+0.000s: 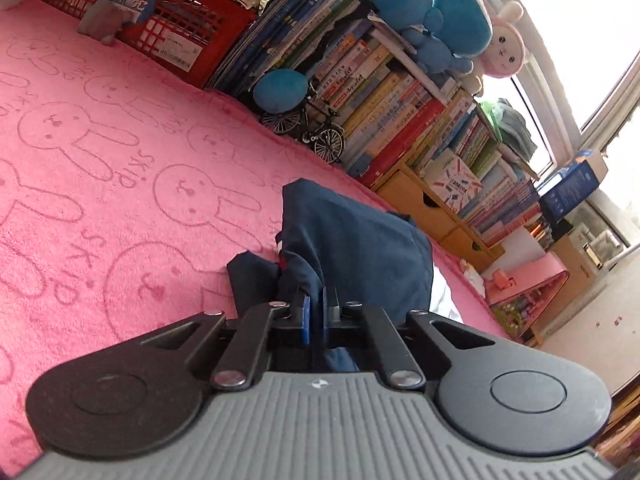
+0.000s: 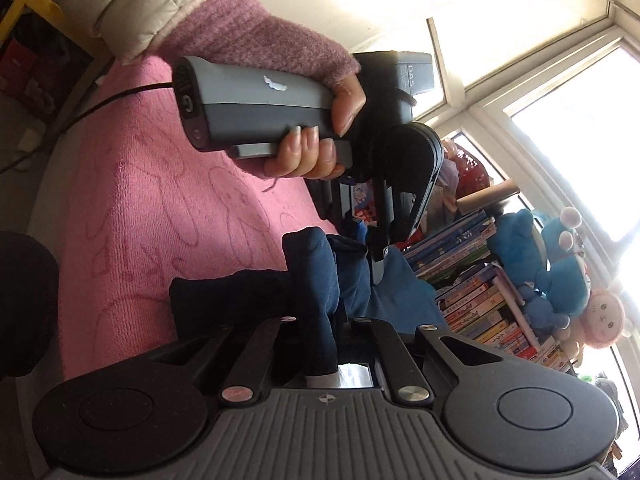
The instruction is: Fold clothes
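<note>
Both claws are clamped on the navy garment (image 1: 352,240): the left claw (image 1: 318,308) pinches a fold of it between nearly closed pads, and the right claw (image 2: 340,320) grips a bunched edge, so the cloth hangs lifted between them above the pink blanket (image 1: 120,160). Judging by this, a fold is mid-carry, and the next move calls for laying the held edges down evenly. Open blanket lies toward the red crate (image 1: 168,28); the books (image 1: 380,100) crowd the far edge.
</note>
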Demonstrator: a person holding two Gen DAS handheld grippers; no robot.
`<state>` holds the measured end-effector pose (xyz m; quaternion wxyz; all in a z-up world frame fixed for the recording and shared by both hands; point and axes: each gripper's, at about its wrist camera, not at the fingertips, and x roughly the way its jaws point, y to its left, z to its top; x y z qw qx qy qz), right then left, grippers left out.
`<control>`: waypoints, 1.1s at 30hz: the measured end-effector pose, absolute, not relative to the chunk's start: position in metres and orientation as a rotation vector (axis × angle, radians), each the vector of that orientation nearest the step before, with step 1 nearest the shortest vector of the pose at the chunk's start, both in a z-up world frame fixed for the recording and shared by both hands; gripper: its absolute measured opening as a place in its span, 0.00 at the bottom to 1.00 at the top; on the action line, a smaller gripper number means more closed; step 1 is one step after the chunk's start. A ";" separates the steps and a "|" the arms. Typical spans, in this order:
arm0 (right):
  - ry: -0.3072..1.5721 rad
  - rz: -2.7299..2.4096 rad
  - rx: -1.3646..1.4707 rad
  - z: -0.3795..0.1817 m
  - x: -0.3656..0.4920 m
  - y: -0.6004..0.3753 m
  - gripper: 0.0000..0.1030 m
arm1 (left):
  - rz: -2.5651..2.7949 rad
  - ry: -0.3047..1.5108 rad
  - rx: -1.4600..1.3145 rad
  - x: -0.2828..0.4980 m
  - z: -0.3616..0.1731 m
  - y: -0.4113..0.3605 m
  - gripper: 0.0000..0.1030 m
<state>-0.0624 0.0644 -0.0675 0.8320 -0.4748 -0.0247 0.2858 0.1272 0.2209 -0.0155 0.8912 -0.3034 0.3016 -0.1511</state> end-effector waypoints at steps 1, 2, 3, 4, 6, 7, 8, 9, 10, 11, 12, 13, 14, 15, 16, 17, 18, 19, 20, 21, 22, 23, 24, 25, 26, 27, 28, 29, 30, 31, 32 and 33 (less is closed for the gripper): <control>-0.049 0.609 -1.005 -0.067 -0.062 0.064 0.06 | -0.307 0.616 -0.628 0.130 -0.015 0.221 0.04; -0.048 0.610 -1.005 -0.068 -0.061 0.064 0.06 | -0.295 0.611 -0.613 0.134 -0.015 0.220 0.04; -0.047 0.611 -1.006 -0.068 -0.061 0.065 0.06 | -0.284 0.605 -0.599 0.137 -0.014 0.219 0.04; -0.046 0.612 -1.006 -0.069 -0.061 0.065 0.06 | -0.275 0.602 -0.603 0.140 -0.014 0.219 0.05; -0.045 0.612 -1.008 -0.069 -0.060 0.065 0.06 | -0.278 0.608 -0.600 0.144 -0.014 0.217 0.12; -0.044 0.600 -1.003 -0.069 -0.059 0.065 0.06 | -0.275 0.615 -0.592 0.144 -0.013 0.216 0.18; -0.044 0.586 -0.998 -0.069 -0.059 0.066 0.06 | -0.280 0.624 -0.592 0.145 -0.013 0.216 0.39; -0.044 0.573 -0.993 -0.069 -0.059 0.067 0.06 | -0.297 0.635 -0.604 0.144 -0.014 0.216 0.55; -0.043 0.560 -0.987 -0.069 -0.058 0.067 0.06 | -0.315 0.647 -0.615 0.144 -0.015 0.215 0.54; -0.043 0.547 -0.982 -0.068 -0.058 0.068 0.09 | -0.340 0.657 -0.612 0.142 -0.016 0.213 0.44; -0.042 0.534 -0.977 -0.068 -0.058 0.069 0.12 | -0.364 0.667 -0.608 0.139 -0.016 0.210 0.32; -0.042 0.520 -0.972 -0.068 -0.057 0.069 0.15 | -0.380 0.676 -0.590 0.136 -0.017 0.206 0.29; -0.041 0.507 -0.967 -0.068 -0.057 0.070 0.25 | -0.380 0.679 -0.567 0.133 -0.017 0.202 0.28; -0.040 0.491 -0.957 -0.065 -0.053 0.073 0.34 | -0.383 0.680 -0.554 0.130 -0.017 0.199 0.26; -0.038 0.475 -0.946 -0.061 -0.048 0.076 0.37 | -0.390 0.680 -0.551 0.128 -0.016 0.198 0.25; -0.019 0.476 -0.933 -0.057 -0.042 0.078 0.39 | -0.394 0.677 -0.557 0.127 -0.015 0.199 0.24; 0.001 0.478 -0.919 -0.053 -0.035 0.080 0.32 | -0.397 0.674 -0.562 0.126 -0.014 0.200 0.24; 0.029 0.496 -0.898 -0.051 -0.030 0.080 0.20 | -0.390 0.667 -0.559 0.126 -0.012 0.202 0.23; 0.042 0.506 -0.898 -0.051 -0.027 0.080 0.11 | -0.371 0.661 -0.546 0.127 -0.011 0.203 0.22; 0.054 0.516 -0.899 -0.051 -0.025 0.081 0.10 | -0.348 0.652 -0.530 0.130 -0.009 0.205 0.19; 0.060 0.531 -0.906 -0.052 -0.026 0.080 0.10 | -0.310 0.642 -0.513 0.133 -0.008 0.207 0.16; 0.066 0.547 -0.914 -0.053 -0.026 0.080 0.09 | -0.266 0.643 -0.500 0.139 -0.008 0.211 0.16; 0.070 0.556 -0.915 -0.053 -0.027 0.079 0.09 | -0.231 0.635 -0.496 0.144 -0.009 0.214 0.16; 0.075 0.561 -0.915 -0.053 -0.027 0.078 0.09 | -0.192 0.626 -0.488 0.149 -0.010 0.216 0.15; 0.083 0.566 -0.915 -0.053 -0.026 0.078 0.09 | -0.096 0.605 -0.412 0.152 -0.008 0.214 0.10; 0.082 0.564 -0.922 -0.054 -0.025 0.078 0.09 | 0.028 0.579 -0.287 0.155 -0.006 0.208 0.10; 0.082 0.562 -0.928 -0.055 -0.025 0.079 0.09 | 0.151 0.544 -0.154 0.155 -0.003 0.199 0.07; 0.081 0.560 -0.935 -0.056 -0.025 0.079 0.09 | 0.161 0.510 -0.101 0.151 0.001 0.194 0.07; 0.080 0.558 -0.942 -0.057 -0.025 0.080 0.09 | 0.081 0.479 -0.124 0.143 0.008 0.192 0.10; 0.077 0.555 -0.948 -0.057 -0.026 0.080 0.09 | -0.033 0.454 -0.174 0.132 0.015 0.189 0.10; 0.075 0.552 -0.953 -0.058 -0.027 0.081 0.09 | -0.147 0.428 -0.222 0.121 0.022 0.187 0.12; 0.073 0.551 -0.957 -0.059 -0.027 0.081 0.09 | -0.259 0.408 -0.237 0.110 0.028 0.180 0.18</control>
